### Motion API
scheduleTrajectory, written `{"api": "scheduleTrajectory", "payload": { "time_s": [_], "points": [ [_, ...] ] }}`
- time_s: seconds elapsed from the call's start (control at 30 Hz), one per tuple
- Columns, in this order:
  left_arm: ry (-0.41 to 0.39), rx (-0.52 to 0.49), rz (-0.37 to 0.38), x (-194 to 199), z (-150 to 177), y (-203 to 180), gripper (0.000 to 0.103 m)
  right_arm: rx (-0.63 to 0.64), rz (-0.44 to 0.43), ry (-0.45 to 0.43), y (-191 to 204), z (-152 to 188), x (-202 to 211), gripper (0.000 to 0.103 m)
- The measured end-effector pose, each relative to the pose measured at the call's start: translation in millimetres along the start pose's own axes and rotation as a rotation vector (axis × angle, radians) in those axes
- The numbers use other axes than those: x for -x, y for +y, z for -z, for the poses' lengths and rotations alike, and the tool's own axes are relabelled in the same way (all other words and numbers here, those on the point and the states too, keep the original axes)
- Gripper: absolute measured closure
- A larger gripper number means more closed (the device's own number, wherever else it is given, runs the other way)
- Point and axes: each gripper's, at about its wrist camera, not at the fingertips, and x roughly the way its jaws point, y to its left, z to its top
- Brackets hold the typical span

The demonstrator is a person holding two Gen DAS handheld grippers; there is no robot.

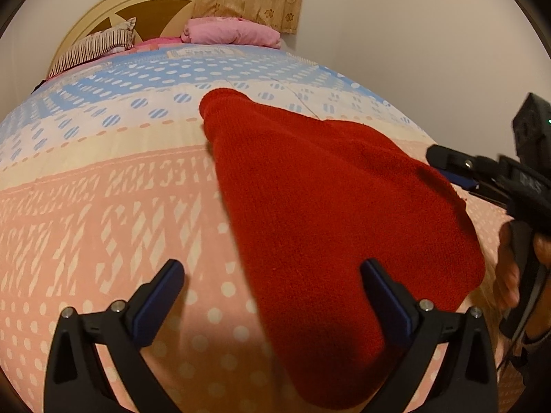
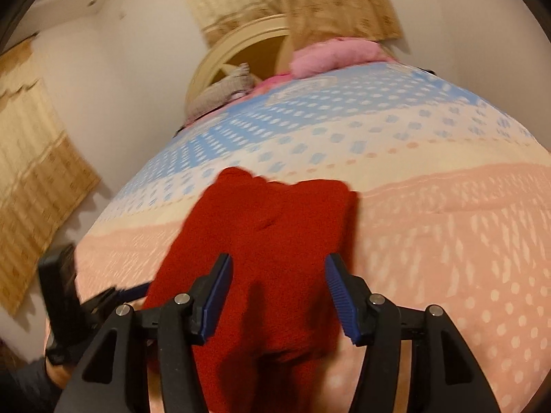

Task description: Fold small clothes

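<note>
So the red knit (image 1: 330, 227) is lying flat on the bed (image 1: 103, 206), looks already doubled over at least once. In the left wrist view its long axis runs from about 11 o'clock, at the far narrow end, down to 5 o'clock, where the wide near end sits.

Left gripper (image 1: 272, 289) is spread as wide as it goes and has nothing in it. The near end of the knit lies under its right-hand finger, the other finger is over bare bedspread, so it's off-centre, with the cloth toward 3 o'clock from it.

Right gripper (image 2: 279, 296) is about half open, jaws straddling the near part of the knit at 12 o'clock — cloth shows between the fingers but the pads aren't pinching it, so no grip. In the left view it comes in at 3 o'clock beside the knit's edge.

My guess: the right one is nearer and better lined up — straight down the long axis. It could grab the near end and carry it toward 12 o'clock to halve the thing again.
</note>
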Motion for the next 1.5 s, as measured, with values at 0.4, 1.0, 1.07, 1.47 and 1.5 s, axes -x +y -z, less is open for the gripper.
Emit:
{"api": "scheduleTrajectory", "payload": {
  "time_s": [0.4, 1.0, 1.07, 1.47, 1.5],
  "points": [
    [0.007, 0.006, 0.013, -2.0, -0.6, 0.6, 0.0, -0.137, 0.003, 0.086, -44.0, -6.1, -32.4, 0.045],
    [-0.03, 0.029, 0.018, 4.0, -6.8, -0.9, 0.0, -0.012, 0.021, 0.112, -4.5, -4.1, -20.3, 0.09],
    [0.005, 0.036, 0.04, -3.3, -5.6, -1.0, 0.0, -0.008, 0.045, 0.139, -10.0, 1.2, -27.3, 0.09],
    [0.039, 0.083, 0.09, -11.0, -3.8, 4.3, 0.0, -0.15, -0.049, 0.08, -43.9, -11.8, -28.6, 0.036],
    [0.039, 0.08, 0.09, -11.1, -3.9, 3.5, 0.0, -0.163, -0.052, 0.077, -46.3, -15.6, -30.5, 0.036]
  ]
}}
